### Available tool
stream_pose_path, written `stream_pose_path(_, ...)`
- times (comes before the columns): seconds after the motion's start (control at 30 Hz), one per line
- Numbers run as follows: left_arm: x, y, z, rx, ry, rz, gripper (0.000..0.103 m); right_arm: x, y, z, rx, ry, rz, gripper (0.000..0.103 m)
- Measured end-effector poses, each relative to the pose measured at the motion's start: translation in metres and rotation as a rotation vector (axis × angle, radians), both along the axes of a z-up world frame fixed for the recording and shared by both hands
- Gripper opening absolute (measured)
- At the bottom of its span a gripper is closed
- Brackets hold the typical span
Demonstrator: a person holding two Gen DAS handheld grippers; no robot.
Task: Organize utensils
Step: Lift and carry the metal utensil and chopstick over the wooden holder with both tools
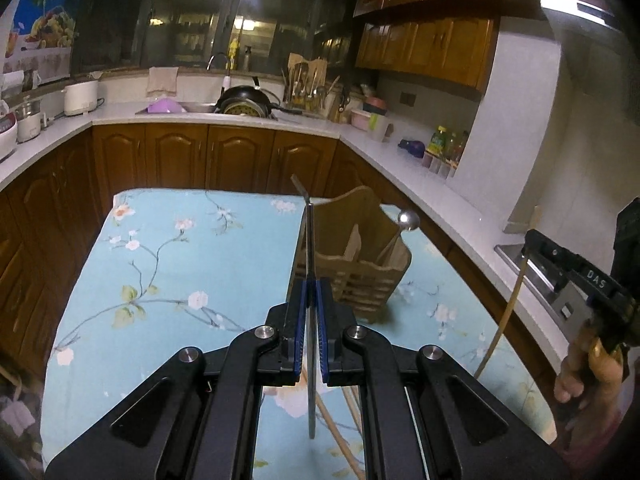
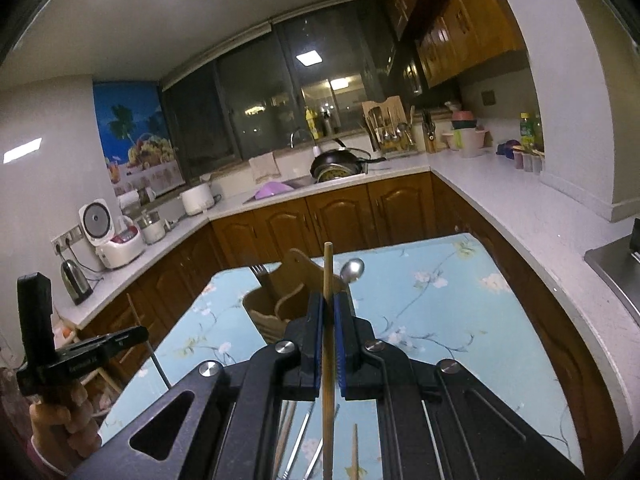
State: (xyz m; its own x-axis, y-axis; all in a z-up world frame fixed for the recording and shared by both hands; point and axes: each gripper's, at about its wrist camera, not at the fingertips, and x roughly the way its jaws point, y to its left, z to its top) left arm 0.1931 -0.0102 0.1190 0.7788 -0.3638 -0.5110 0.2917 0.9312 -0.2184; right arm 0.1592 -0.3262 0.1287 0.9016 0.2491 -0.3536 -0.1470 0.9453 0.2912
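A wooden utensil holder stands on the table with the blue floral cloth; a metal spoon stands in it. The holder also shows in the right wrist view, with the spoon and a fork in it. My left gripper is shut on a thin metal utensil, held upright just left of the holder. My right gripper is shut on a wooden chopstick, held upright near the holder. More utensils lie on the cloth beneath my right gripper.
White counters wrap around the table on three sides, with brown cabinets below. A sink with a black pan and a second utensil rack are at the back. A stove sits at the right.
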Motion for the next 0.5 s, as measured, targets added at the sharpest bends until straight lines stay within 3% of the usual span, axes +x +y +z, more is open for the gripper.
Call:
stream_pose_path(0.2,0.014,-0.004,0.024,-0.007,-0.058,0.012,0.005,0.015,0.005,0.008,0.026,-0.044,-0.008,0.005)
stream_pose_path(0.5,0.06,-0.012,0.08,-0.053,-0.183,0.043,0.005,0.054,0.016,0.043,0.04,-0.157,-0.04,0.005)
